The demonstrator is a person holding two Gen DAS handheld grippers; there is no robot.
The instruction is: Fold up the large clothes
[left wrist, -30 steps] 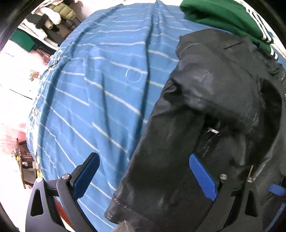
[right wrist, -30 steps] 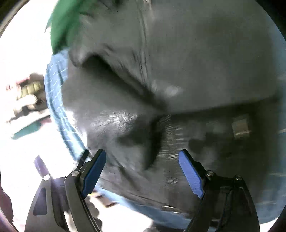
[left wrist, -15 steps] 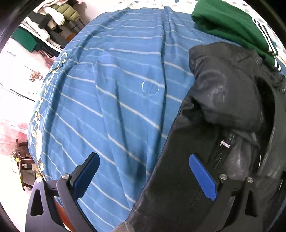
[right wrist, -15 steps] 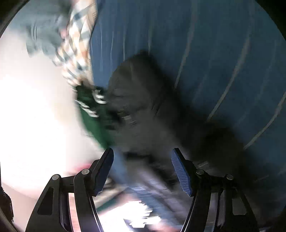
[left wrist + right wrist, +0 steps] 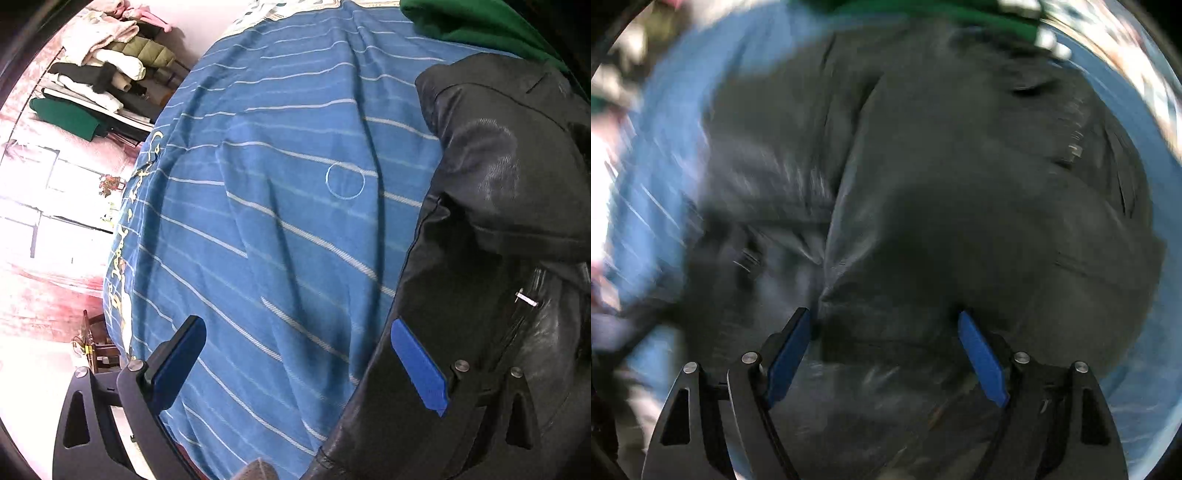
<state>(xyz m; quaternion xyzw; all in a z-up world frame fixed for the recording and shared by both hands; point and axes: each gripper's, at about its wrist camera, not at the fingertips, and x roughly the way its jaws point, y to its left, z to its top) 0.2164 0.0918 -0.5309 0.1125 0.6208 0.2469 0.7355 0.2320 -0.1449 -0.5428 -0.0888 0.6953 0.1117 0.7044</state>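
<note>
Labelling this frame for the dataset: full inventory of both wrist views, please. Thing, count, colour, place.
jacket: 1, black, leather-like, on the bedspread, right side of the left wrist view; fills the right wrist view
bedspread: 1, blue with pale stripes, covers the bed under the jacket
green garment: 1, green, far edge of the bed beyond the jacket
clothes pile: several, cream, olive, black and green, on a rack at upper left beside the bed
left gripper: 1, black with blue fingers, open, over the jacket's edge, holding nothing
right gripper: 1, black with blue fingers, open, close over the jacket; view blurred
</note>
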